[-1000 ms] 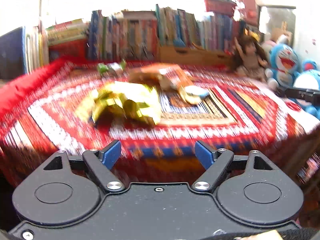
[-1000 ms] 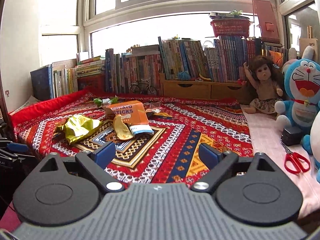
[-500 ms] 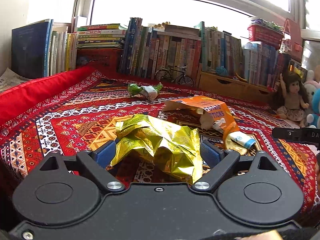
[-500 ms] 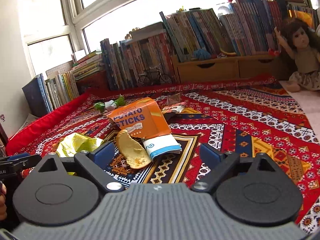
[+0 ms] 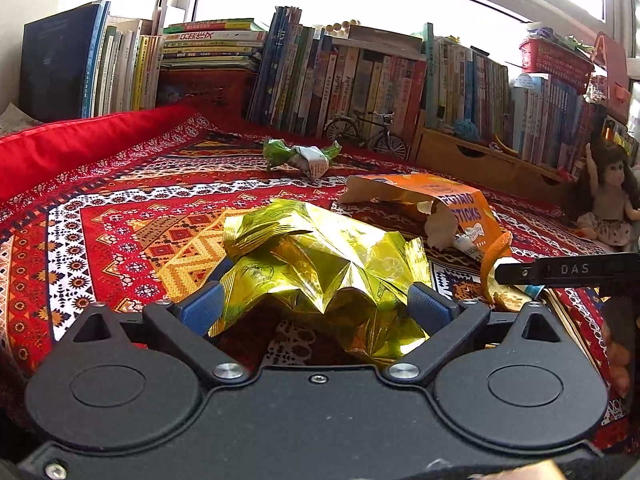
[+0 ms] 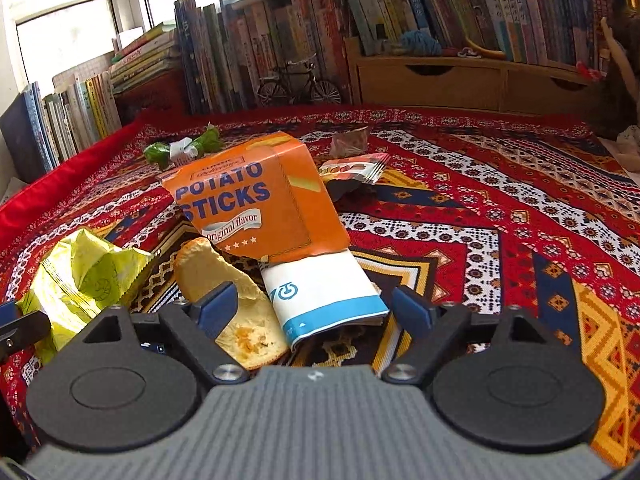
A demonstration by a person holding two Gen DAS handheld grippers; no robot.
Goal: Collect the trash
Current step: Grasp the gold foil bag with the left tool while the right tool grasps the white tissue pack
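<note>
A crumpled gold foil wrapper [image 5: 320, 264] lies on the patterned red cloth [image 5: 120, 232], between the fingers of my open left gripper [image 5: 316, 304]. My right gripper [image 6: 316, 306] is open too and straddles a white and blue packet [image 6: 324, 292] that sticks out from under an orange potato sticks box [image 6: 256, 200]. A pale yellow peel [image 6: 224, 280] lies against its left finger. Farther back lie a green twisted wrapper [image 6: 184, 148] and a small printed snack wrapper [image 6: 356, 168]. The left wrist view also shows the orange box [image 5: 440, 200] and a right finger [image 5: 560, 272].
Rows of books [image 5: 360, 76], a toy bicycle [image 5: 364, 132] and wooden drawers [image 6: 460, 76] line the back edge. A doll [image 5: 608, 192] sits at the far right. A red cushion [image 5: 80, 140] borders the cloth on the left.
Both grippers have moved forward and down over the cloth. The left one now brackets the gold wrapper, the right one the white and blue packet. Both stayed open.
</note>
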